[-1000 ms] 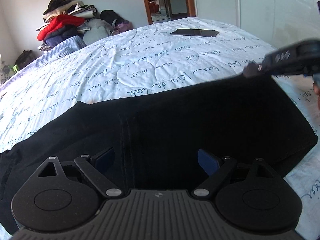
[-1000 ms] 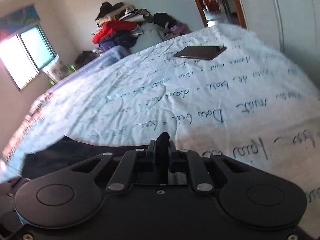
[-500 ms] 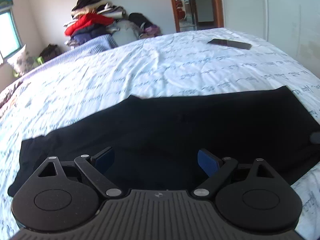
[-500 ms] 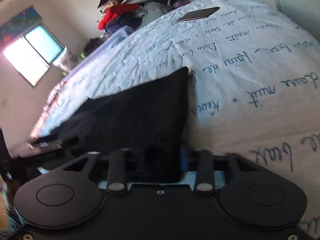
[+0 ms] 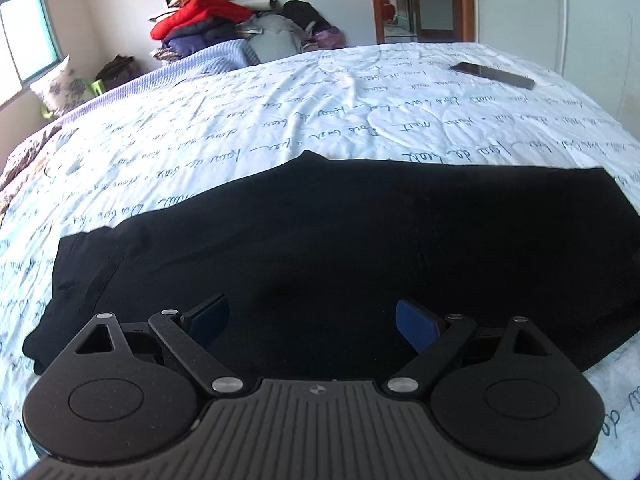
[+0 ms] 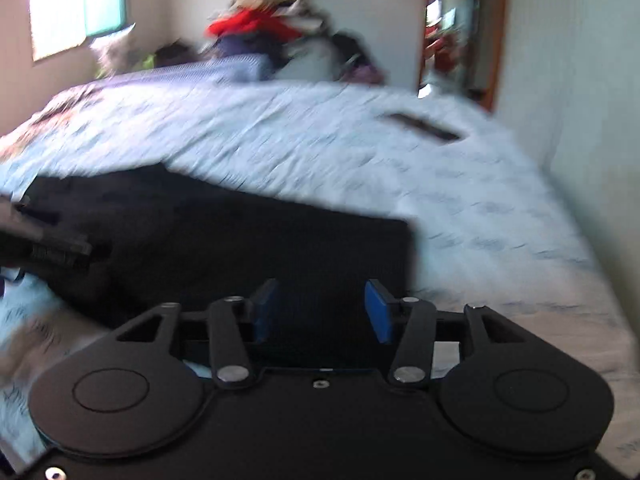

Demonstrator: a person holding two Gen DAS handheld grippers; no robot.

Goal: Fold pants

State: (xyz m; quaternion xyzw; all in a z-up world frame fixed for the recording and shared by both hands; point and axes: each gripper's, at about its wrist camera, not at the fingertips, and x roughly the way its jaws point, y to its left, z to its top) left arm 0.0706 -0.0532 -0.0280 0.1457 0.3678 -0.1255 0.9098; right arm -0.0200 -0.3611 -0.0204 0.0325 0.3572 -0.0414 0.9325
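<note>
The left gripper [image 5: 310,320] hangs with jaws spread, empty, above the black pants [image 5: 340,248], which lie flat and folded lengthwise on the bedsheet [image 5: 280,120]. The right gripper [image 6: 322,312] is opening, nothing pinched, over the pants' right end.

Bedroom, daylit. Wide bed [image 5: 248,120] under a pale blue sheet printed with dark handwriting, a dark flat phone [image 5: 492,75] lying near its far right corner. Beyond the far edge a heap of clothes [image 5: 208,20] — red on top, dark blue below — against a plain light wall [image 5: 116,8]. Window [image 5: 24,36] at left, bright; a wood-framed doorway [image 5: 420,0] at right — open.
</note>
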